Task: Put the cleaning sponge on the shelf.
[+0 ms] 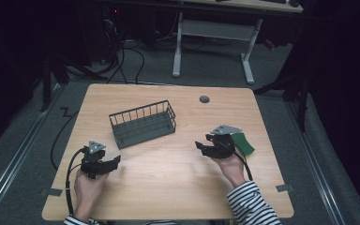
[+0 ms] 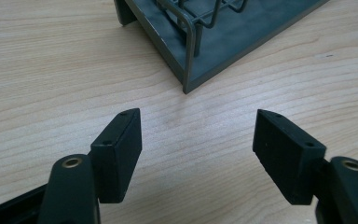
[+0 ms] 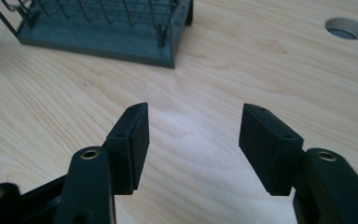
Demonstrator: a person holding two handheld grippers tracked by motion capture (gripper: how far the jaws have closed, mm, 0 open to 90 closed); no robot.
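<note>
Pale wood-grain table [image 1: 168, 164]; dark wire basket [image 1: 143, 123] mid-table. Left gripper [image 1: 115, 161] near its front-left, right gripper [image 1: 200, 146] front-right, jaws apart, empty. Green card [image 1: 244, 143] beyond.

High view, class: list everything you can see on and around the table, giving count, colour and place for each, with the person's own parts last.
Wire basket: one, dark grey, table centre-left, nothing visible inside.
Green object: one, flat, table's right side, partly hidden behind the right gripper; what it is cannot be told.
Cable hole: one, grey, far edge of the table.
Desk frame: one, white-legged, on the floor beyond.
Left gripper: one, black, front left, open.
Right gripper: one, black, right of centre, open.
Striped sleeve: one, black and white, bottom right.
</note>
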